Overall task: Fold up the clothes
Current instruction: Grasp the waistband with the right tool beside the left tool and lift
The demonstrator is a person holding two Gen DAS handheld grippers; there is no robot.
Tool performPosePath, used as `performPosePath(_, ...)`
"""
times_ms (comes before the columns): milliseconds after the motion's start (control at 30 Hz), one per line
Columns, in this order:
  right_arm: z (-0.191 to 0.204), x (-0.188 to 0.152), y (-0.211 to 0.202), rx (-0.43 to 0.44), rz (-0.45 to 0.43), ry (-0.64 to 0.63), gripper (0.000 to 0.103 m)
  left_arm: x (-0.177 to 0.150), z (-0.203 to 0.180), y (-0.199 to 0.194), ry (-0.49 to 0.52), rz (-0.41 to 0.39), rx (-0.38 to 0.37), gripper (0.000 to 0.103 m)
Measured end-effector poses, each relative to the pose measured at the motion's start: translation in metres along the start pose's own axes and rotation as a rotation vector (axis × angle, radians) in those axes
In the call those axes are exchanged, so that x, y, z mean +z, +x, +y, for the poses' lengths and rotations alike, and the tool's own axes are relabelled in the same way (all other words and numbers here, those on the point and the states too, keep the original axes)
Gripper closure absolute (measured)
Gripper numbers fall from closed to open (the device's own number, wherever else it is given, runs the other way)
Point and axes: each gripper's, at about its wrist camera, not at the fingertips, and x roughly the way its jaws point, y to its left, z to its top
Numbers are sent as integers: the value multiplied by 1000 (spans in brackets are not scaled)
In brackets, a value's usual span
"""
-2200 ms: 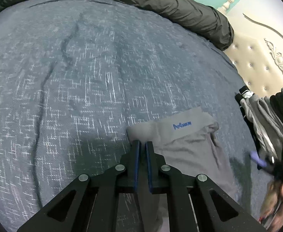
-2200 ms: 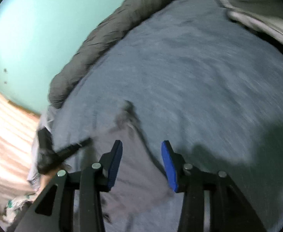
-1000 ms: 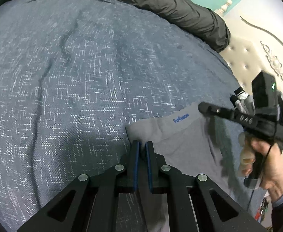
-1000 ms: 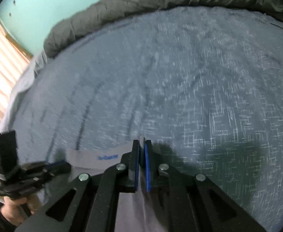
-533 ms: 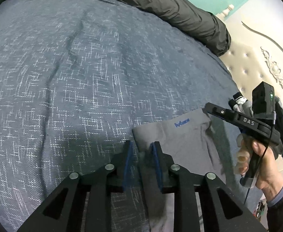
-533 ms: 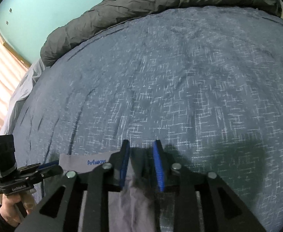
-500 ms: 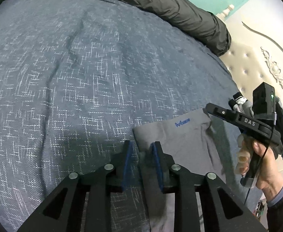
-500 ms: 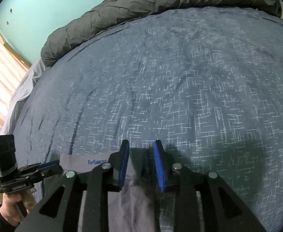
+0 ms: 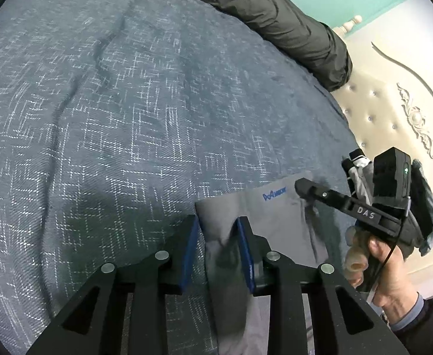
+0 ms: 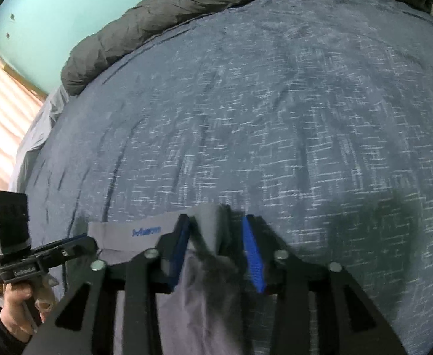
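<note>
Grey pants (image 9: pixel 275 222) with a blue logo on the waistband lie flat on the blue patterned bedspread (image 9: pixel 127 118). My left gripper (image 9: pixel 218 227) is open, its blue pads astride the left corner of the waistband. My right gripper (image 10: pixel 216 230) is open over the right corner of the waistband, where the grey pants (image 10: pixel 133 236) bunch up a little between the pads. In the left wrist view the right gripper (image 9: pixel 301 184) shows with a hand at the waistband's right end. In the right wrist view the left gripper (image 10: pixel 77 244) shows at the left end.
A rolled dark grey duvet (image 9: pixel 275 20) lies along the far edge of the bed. A cream tufted headboard (image 9: pixel 394 112) stands at the right. A pile of folded clothes (image 9: pixel 361 174) lies near the headboard. A teal wall (image 10: pixel 68 9) and curtains (image 10: pixel 0 112) are behind.
Both grippers were shut on the waistband corners a second ago. Both have opened wider since and let the pants rest on the bed.
</note>
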Motion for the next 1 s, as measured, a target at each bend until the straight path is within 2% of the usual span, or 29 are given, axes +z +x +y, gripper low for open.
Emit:
performPosePath(67,5,0,1,0,-5,-22,94,0,-5,-2,16,-5,2,89)
performPosePath(167,13,0,-2,9,-25,-51,97,-1,-12,-8,36,-23,5,96)
performPosePath(300,25,-4,-33,53,-125,-107,98,-1,-33,-36,87,-82,3,97)
performPosePath(567,57,-10,-126,137,-323,-184,98,0,-100,-130,218,-207,-39,97)
performPosePath(1000,126,-14,-275,164,-519,-268,98,-6,-198,-270,366,-346,-26,97)
